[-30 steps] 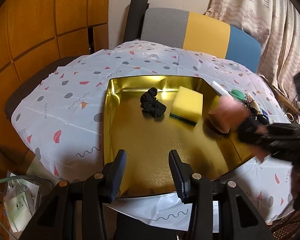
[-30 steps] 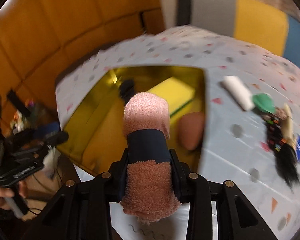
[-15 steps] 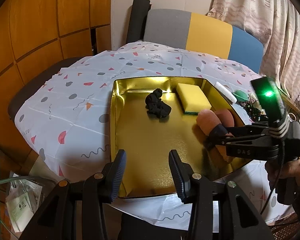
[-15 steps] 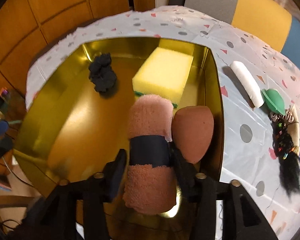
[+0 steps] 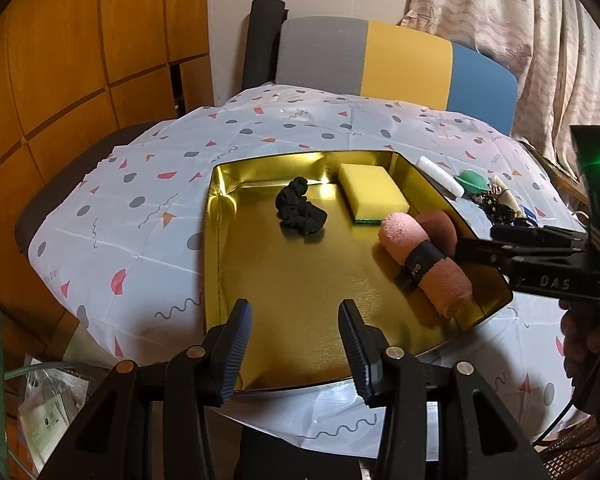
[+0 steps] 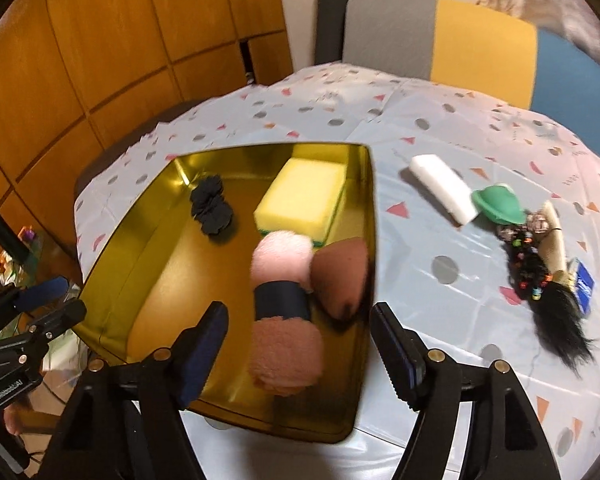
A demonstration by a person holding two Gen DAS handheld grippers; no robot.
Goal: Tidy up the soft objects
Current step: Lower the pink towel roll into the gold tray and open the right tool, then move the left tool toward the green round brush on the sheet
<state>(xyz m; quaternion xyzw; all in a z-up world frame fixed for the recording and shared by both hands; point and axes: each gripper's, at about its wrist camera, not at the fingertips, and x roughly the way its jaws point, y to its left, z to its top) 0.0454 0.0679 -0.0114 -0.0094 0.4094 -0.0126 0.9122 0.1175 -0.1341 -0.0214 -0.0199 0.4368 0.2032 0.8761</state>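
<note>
A gold tray (image 5: pixel 236 208) (image 6: pixel 140 240) sits on the patterned tablecloth. In it lie a black scrunchie (image 5: pixel 300 210) (image 6: pixel 212 210), a yellow sponge (image 5: pixel 372 194) (image 6: pixel 300 200), a brown makeup sponge (image 5: pixel 438 230) (image 6: pixel 340 276) and a rolled pink towel with a dark band (image 5: pixel 424 260) (image 6: pixel 284 312). My right gripper (image 6: pixel 300 348) is open just above the towel's near end, not touching it. My left gripper (image 5: pixel 292 344) is open and empty over the tray's near edge.
On the cloth right of the tray lie a white block (image 6: pixel 444 188) (image 5: pixel 440 176), a green cap-like piece (image 6: pixel 498 204) (image 5: pixel 474 180) and a black hairpiece with beads (image 6: pixel 552 304). A grey, yellow and blue chair back (image 5: pixel 392 60) stands behind the table.
My right gripper brought the pink towel down into the tray beside the brown sponge, then opened and let it go. My left gripper stayed open.
</note>
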